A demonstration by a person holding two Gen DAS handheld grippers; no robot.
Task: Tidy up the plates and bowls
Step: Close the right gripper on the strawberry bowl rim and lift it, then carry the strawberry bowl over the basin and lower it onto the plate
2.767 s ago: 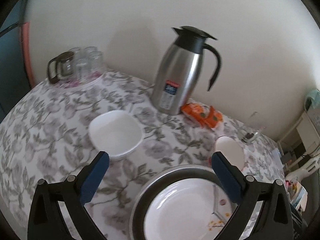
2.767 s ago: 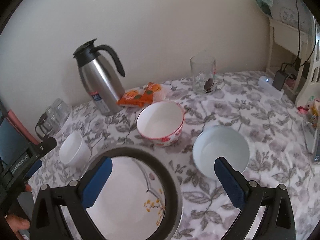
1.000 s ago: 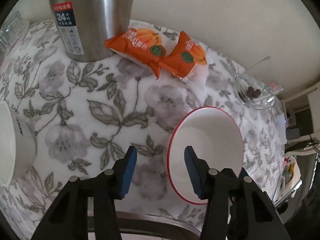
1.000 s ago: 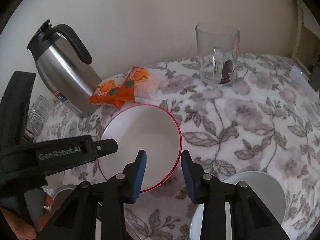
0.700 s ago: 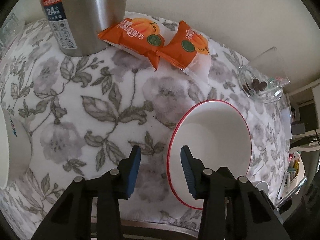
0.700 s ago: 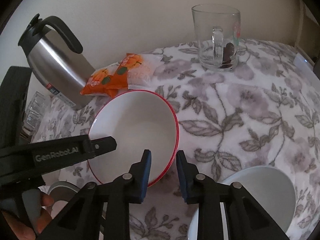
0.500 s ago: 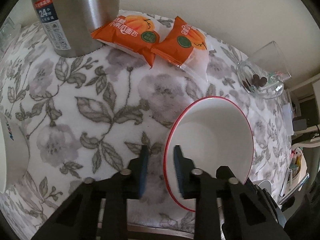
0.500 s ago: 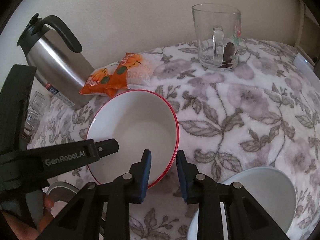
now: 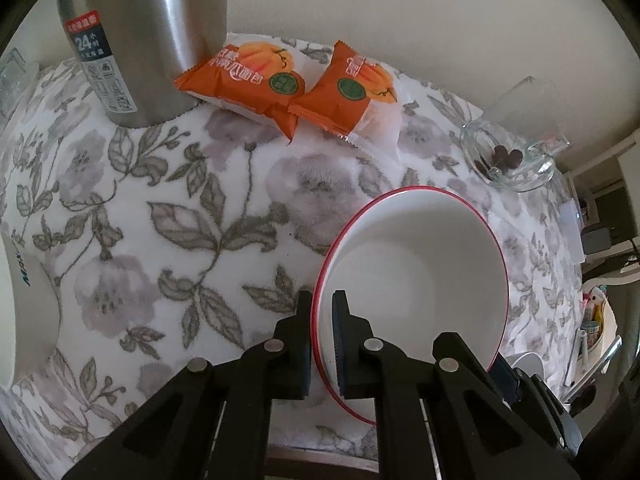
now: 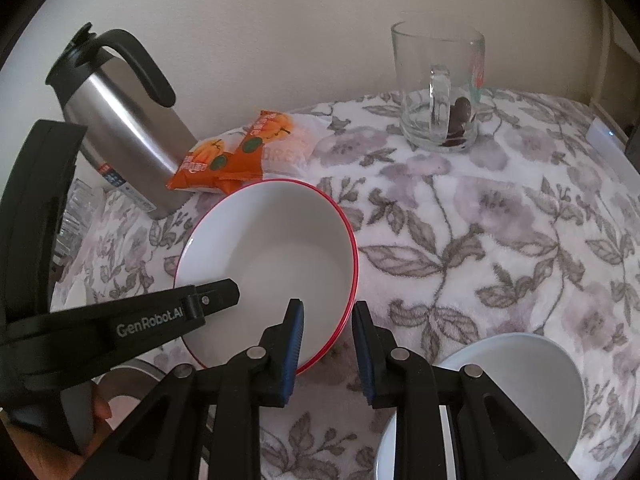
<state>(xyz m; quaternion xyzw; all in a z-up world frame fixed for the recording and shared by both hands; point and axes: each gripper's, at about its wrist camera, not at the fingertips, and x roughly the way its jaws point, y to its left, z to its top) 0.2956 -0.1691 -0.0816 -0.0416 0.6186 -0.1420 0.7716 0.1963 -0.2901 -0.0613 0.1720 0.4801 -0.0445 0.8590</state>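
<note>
A white bowl with a red rim (image 9: pixel 420 288) stands on the flowered tablecloth; it also shows in the right wrist view (image 10: pixel 276 252). My left gripper (image 9: pixel 322 320) is shut on the bowl's near left rim, one finger inside and one outside. My right gripper (image 10: pixel 326 328) straddles the bowl's near right rim with its blue pads a little apart from it. A plain white bowl (image 10: pixel 500 396) sits at the lower right. The left gripper's finger (image 10: pixel 168 312) reaches into the red-rimmed bowl from the left.
A steel thermos jug (image 9: pixel 140 40) and two orange snack packs (image 9: pixel 288 84) stand behind the bowl. A glass mug (image 10: pixel 440 88) with dark pieces inside is at the back right. Another white bowl's edge (image 9: pixel 24 300) is at the far left. A metal tray rim (image 10: pixel 136 372) lies near.
My left gripper has closed from partly open onto the red-rimmed bowl's rim. My right gripper has closed in around the opposite rim, and the bowl has tilted slightly.
</note>
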